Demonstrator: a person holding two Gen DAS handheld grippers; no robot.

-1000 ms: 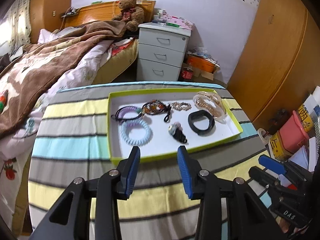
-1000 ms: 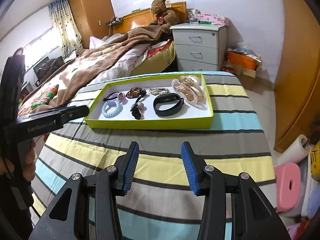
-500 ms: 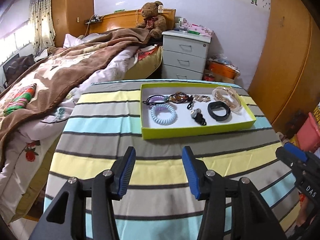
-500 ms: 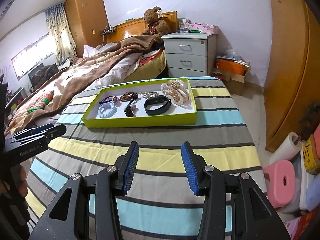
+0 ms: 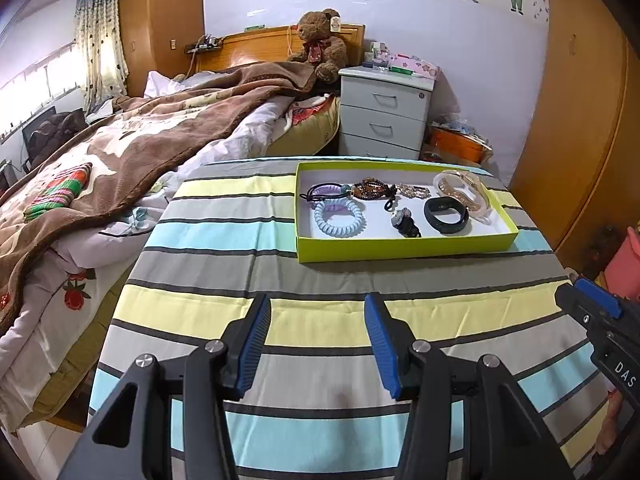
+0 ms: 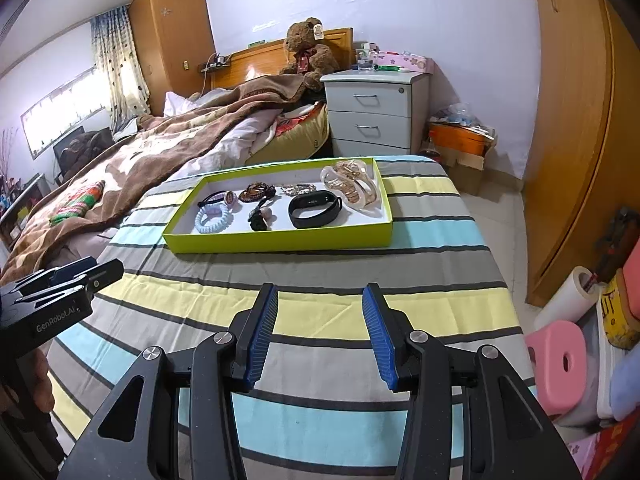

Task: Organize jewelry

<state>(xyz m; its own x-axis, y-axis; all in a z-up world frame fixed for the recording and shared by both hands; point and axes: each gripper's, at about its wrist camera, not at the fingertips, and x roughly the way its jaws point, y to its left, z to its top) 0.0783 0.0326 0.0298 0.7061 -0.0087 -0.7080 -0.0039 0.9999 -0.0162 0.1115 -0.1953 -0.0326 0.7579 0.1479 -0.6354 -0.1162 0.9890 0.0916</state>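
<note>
Bedroom scene: striped tablecloth (image 5: 320, 288) covers the table, with a bed (image 5: 120, 152) at its left and a white three-drawer nightstand (image 5: 384, 116) behind. One teddy bear (image 5: 320, 46) sits at the headboard.

One lime-green tray (image 5: 404, 249) sits on the far half of the cloth, white inside, and all the jewelry is in it. Count, seven pieces:
- 1 pale blue coil hair tie (image 5: 339, 218), front left
- 1 purple band with black cord (image 5: 326, 193), just behind the coil
- 1 brown beaded bracelet (image 5: 370, 188), back middle
- 1 small metallic chain piece (image 5: 412, 190) beside it
- 1 black hair tie with charm (image 5: 405, 222), front middle
- 1 black wristband (image 5: 445, 215), front right
- 1 clear-and-gold hair claw (image 5: 464, 194), right end

Two grippers, both hovering over the near stripes, pitched downward toward the tray and well short of it.

Left gripper (image 5: 318, 344): blue pads apart at a moderate gap, nothing between them, just cloth below. A hand (image 6: 38, 376) wraps its handle at the frame edge in the right wrist view.

Right gripper (image 6: 319, 334): jaws parted about the same, empty, not touching the cloth as far as I can see.
</note>
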